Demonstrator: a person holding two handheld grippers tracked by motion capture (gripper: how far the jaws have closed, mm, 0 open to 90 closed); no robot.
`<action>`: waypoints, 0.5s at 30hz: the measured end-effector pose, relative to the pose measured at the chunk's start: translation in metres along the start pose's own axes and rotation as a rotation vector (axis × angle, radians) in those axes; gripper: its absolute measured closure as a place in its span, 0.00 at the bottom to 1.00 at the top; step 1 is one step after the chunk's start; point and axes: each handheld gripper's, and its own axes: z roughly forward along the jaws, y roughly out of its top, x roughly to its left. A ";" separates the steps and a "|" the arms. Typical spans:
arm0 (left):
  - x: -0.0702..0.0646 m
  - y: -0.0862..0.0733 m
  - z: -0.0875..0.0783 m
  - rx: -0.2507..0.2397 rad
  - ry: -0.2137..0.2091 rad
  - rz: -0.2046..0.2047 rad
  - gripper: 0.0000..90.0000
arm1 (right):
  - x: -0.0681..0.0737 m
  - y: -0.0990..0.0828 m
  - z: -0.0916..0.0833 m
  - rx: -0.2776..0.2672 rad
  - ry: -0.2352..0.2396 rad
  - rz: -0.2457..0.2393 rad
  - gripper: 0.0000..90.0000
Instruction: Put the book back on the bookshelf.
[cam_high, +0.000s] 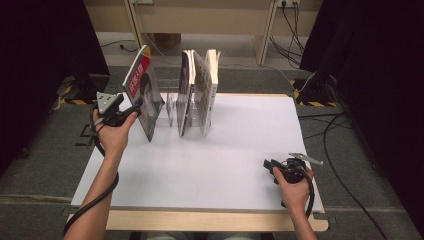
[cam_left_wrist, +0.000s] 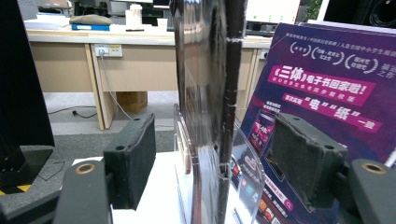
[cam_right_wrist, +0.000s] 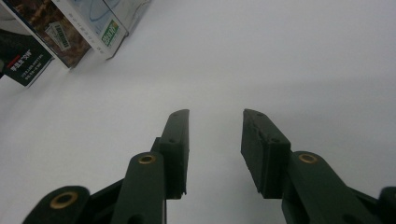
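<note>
White tabletop (cam_high: 240, 160): three upright books (cam_high: 199, 92), both tools (cam_high: 131, 111) (cam_high: 269, 166) wide, gripping nothing.

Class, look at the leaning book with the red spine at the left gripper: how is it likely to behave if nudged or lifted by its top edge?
The leaning book stands tilted on its bottom edge, so a nudge would probably tip it. It looks thin and glossy, so it may flex and slip between the pads. The left gripper straddles it, jaws apart.

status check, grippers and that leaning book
Left gripper open, jaws astride the leaning book. Right gripper open, idle over the white table. Nothing blocking.
</note>
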 end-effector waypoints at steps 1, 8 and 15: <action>0.000 0.000 -0.001 0.002 -0.004 -0.002 0.34 | 0.000 0.000 0.000 0.000 0.000 -0.001 0.70; 0.002 -0.006 -0.010 0.017 -0.013 -0.007 0.33 | -0.002 0.000 -0.001 -0.004 -0.006 -0.001 0.70; 0.004 -0.016 -0.019 0.047 -0.020 -0.004 0.32 | -0.001 0.001 -0.001 -0.005 -0.006 0.005 0.70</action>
